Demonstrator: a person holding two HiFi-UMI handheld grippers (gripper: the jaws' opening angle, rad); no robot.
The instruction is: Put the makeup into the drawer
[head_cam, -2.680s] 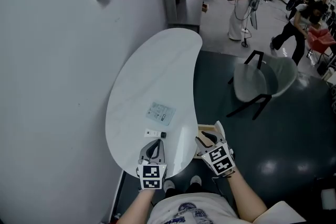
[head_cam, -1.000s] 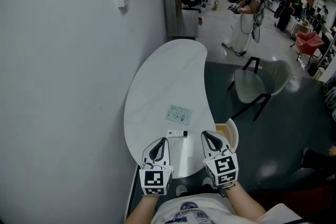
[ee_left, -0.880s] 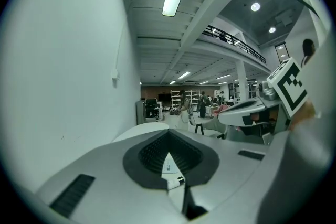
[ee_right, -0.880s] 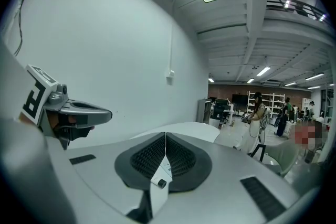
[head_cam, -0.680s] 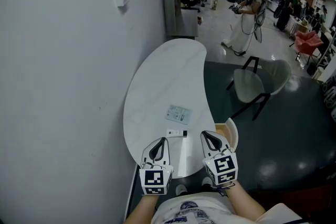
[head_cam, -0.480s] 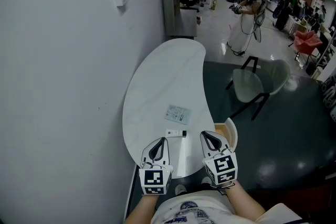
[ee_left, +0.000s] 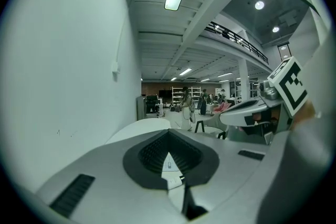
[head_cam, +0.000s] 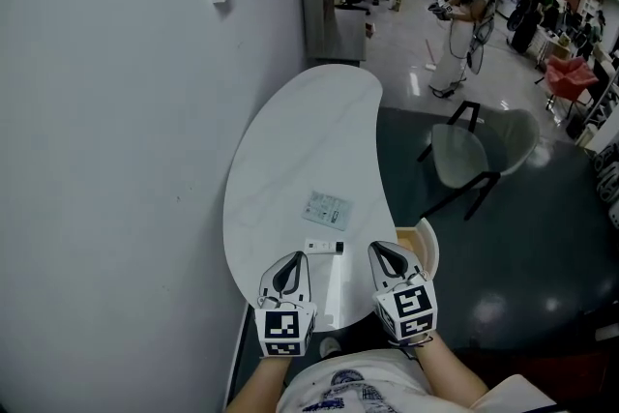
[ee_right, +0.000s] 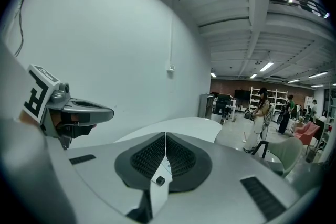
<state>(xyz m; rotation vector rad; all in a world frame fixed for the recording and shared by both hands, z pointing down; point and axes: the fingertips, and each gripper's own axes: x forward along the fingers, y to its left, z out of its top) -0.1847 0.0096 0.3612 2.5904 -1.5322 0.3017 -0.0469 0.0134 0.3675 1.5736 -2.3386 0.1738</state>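
A small white makeup tube (head_cam: 323,247) with a black cap lies on the white curved table (head_cam: 290,150), between my two grippers and just beyond their tips. A flat printed packet (head_cam: 326,208) lies a little farther out. My left gripper (head_cam: 290,258) hovers over the near table edge, shut and empty. The right gripper (head_cam: 381,251), also shut with nothing in it, hangs beside it. A wooden drawer (head_cam: 422,245) stands open just right of the right gripper. The left gripper view shows its jaws (ee_left: 168,134) closed, with the tube (ee_left: 173,182) below them. The right gripper (ee_right: 166,135) has the tube's cap (ee_right: 159,181) beneath it.
A grey wall (head_cam: 116,160) runs along the table's left side. A pale chair (head_cam: 474,155) stands on the dark floor to the right. People (head_cam: 462,10) stand far back among shelves and desks.
Since the earliest frame the right gripper has come from over the drawer to beside the tube. Over the last second both grippers have hardly moved.
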